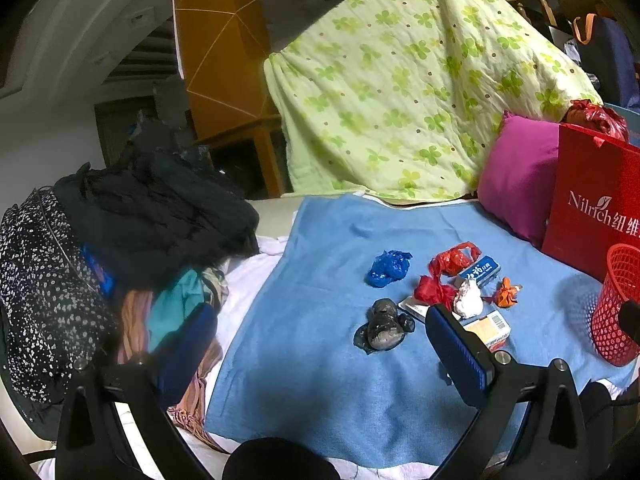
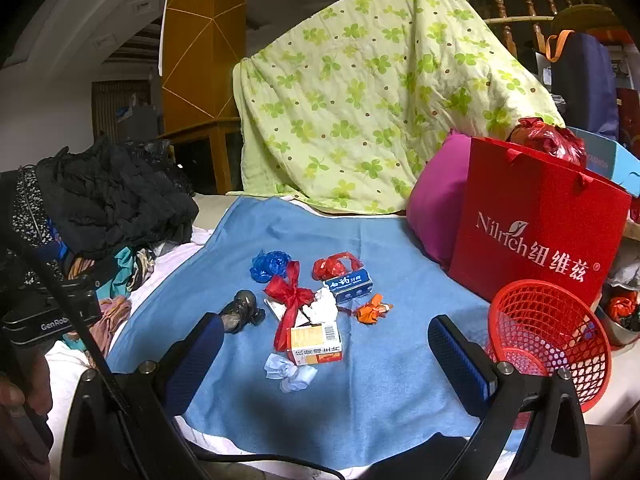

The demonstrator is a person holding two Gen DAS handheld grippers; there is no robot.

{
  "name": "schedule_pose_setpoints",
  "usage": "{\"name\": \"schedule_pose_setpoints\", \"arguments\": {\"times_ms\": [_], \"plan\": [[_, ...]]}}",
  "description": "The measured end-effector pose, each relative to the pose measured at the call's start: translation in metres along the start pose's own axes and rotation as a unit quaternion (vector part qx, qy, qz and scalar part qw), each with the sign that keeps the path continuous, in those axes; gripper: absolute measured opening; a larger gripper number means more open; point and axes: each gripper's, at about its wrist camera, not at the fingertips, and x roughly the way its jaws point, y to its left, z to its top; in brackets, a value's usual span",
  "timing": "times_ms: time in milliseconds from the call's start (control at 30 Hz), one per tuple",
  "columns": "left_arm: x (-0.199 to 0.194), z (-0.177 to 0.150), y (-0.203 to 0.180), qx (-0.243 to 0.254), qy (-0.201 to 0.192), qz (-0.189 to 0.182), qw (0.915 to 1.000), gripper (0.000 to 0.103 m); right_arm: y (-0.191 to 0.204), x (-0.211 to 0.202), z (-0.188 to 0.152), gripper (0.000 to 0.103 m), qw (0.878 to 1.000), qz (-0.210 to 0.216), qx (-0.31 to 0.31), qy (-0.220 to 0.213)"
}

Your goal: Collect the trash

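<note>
Closest to the right gripper [image 2: 324, 364], a crumpled pale-blue tissue wad [image 2: 289, 372] lies on the blue cloth [image 2: 360, 404] right between its jaws, which stand wide apart and empty. Just beyond that wad sit an orange-and-white cardboard box [image 2: 316, 345], a red ribbon bow [image 2: 291, 295], a white crumpled paper [image 2: 322, 306], an orange wrapper [image 2: 372, 309], a blue-and-white small box [image 2: 348, 283], a red plastic scrap [image 2: 333, 265], a blue crumpled plastic bag [image 2: 269, 265] and, off towards the left jaw, a grey-black plastic lump [image 2: 241, 310].

To my eye the heap is the trouble: the pieces touch and overlap, so closing on one could drag the ribbon or nudge the box along. Thin film might also slip out, or the jaws might pinch the cloth with it. The red mesh plastic basket [image 2: 550, 344] stands just outside the right jaw, tilted, and looks light enough to tip if knocked.

Both grippers are held low over the bed, pointing forward and slightly down. The left gripper [image 1: 320, 344] is likewise spread open with nothing in it, the dark lump lying between its jaws, a little ahead. A red paper shopping bag [image 2: 536, 232] stands behind the basket, and a dark clothes pile [image 1: 120, 240] lies beyond the left jaw.
</note>
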Motion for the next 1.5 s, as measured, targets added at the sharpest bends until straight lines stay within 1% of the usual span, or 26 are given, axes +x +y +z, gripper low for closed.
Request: {"name": "schedule_pose_setpoints", "arguments": {"times_ms": [467, 700, 833, 900, 933, 1000, 1067, 1100, 1133, 1200, 1267, 1300, 1333, 1400, 1467, 1500], "plan": [[0.009, -0.002, -0.007, 0.004, 0.010, -0.004, 0.9999, 0.103, -0.006, 0.006, -0.004, 0.103, 1.000, 0.006, 0.006, 0.008], [0.023, -0.003, -0.016, 0.011, 0.023, -0.013, 0.9996, 0.103, -0.018, 0.016, -0.007, 0.103, 1.000, 0.002, 0.016, 0.018], [0.039, -0.007, -0.027, 0.020, 0.037, -0.033, 0.9985, 0.103, -0.028, 0.028, -0.013, 0.103, 0.999, -0.001, 0.026, 0.032], [0.052, -0.010, -0.033, 0.028, 0.048, -0.054, 0.9970, 0.103, -0.033, 0.036, -0.017, 0.103, 0.999, -0.002, 0.030, 0.044], [0.062, -0.012, -0.037, 0.033, 0.057, -0.070, 0.9953, 0.103, -0.036, 0.041, -0.020, 0.103, 0.998, -0.003, 0.032, 0.051], [0.081, -0.015, -0.047, 0.044, 0.076, -0.098, 0.9913, 0.103, -0.043, 0.051, -0.027, 0.103, 0.997, 0.000, 0.037, 0.066], [0.107, -0.020, -0.062, 0.062, 0.103, -0.136, 0.9834, 0.103, -0.047, 0.058, -0.034, 0.103, 0.996, -0.002, 0.038, 0.079], [0.114, -0.022, -0.068, 0.068, 0.112, -0.145, 0.9808, 0.103, -0.052, 0.064, -0.038, 0.103, 0.995, -0.005, 0.041, 0.088], [0.124, -0.023, -0.078, 0.076, 0.122, -0.162, 0.9763, 0.103, -0.054, 0.067, -0.041, 0.103, 0.995, -0.005, 0.043, 0.094], [0.139, -0.026, -0.100, 0.095, 0.131, -0.205, 0.9653, 0.103, -0.061, 0.074, -0.048, 0.103, 0.993, -0.003, 0.049, 0.107], [0.153, -0.028, -0.117, 0.116, 0.140, -0.221, 0.9580, 0.103, -0.068, 0.081, -0.055, 0.103, 0.991, -0.006, 0.055, 0.120], [0.163, -0.029, -0.132, 0.134, 0.146, -0.235, 0.9517, 0.103, -0.071, 0.083, -0.057, 0.103, 0.990, -0.006, 0.058, 0.125], [0.169, -0.030, -0.139, 0.143, 0.150, -0.244, 0.9473, 0.103, -0.074, 0.085, -0.060, 0.103, 0.989, -0.006, 0.062, 0.131], [0.188, -0.033, -0.163, 0.172, 0.171, -0.269, 0.9320, 0.103, -0.081, 0.089, -0.066, 0.103, 0.987, -0.003, 0.070, 0.142], [0.202, -0.037, -0.178, 0.195, 0.186, -0.280, 0.9215, 0.103, -0.083, 0.092, -0.071, 0.103, 0.986, -0.003, 0.073, 0.150], [0.211, -0.040, -0.189, 0.212, 0.197, -0.284, 0.9142, 0.102, -0.085, 0.094, -0.074, 0.103, 0.985, -0.003, 0.075, 0.155]]}}
